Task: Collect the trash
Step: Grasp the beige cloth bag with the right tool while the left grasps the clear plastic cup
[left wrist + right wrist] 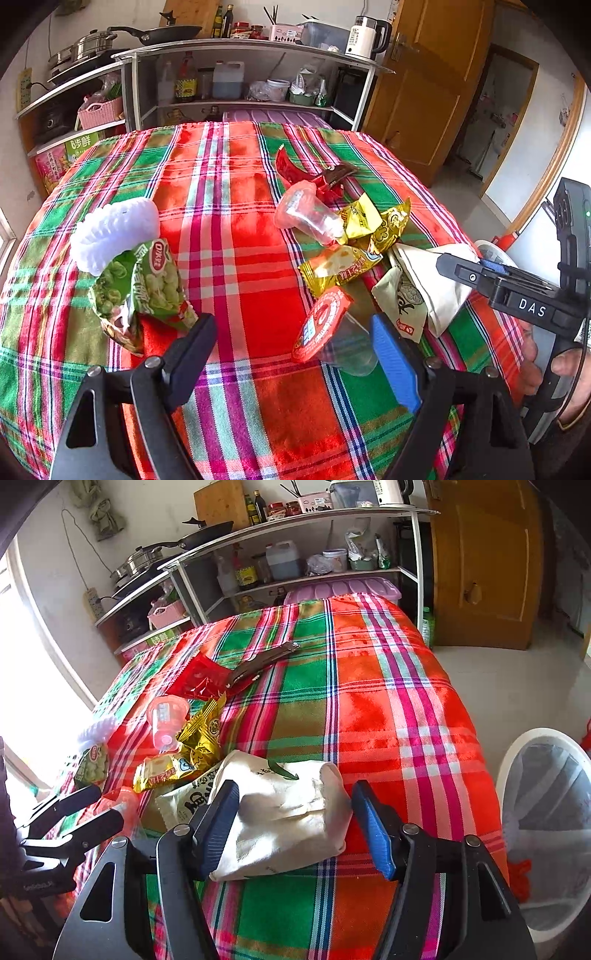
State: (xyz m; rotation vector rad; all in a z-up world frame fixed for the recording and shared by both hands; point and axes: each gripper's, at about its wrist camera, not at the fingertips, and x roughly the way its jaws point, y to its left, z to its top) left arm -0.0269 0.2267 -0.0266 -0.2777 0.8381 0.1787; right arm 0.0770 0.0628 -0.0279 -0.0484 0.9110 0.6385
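Fingers (218,823) either side of one white bag (291,812), two cups (310,218) beyond

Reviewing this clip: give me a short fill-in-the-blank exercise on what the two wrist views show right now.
1. The right gripper has its jaws open around a crumpled ____ paper bag.
2. The trash bin stands on the floor, lined with a ____ bag.
3. Ahead of the left gripper lies a clear cup with a ____ lid.
4. The green snack bag lies beside a ____ foam net.

Answers: white; plastic; red; white
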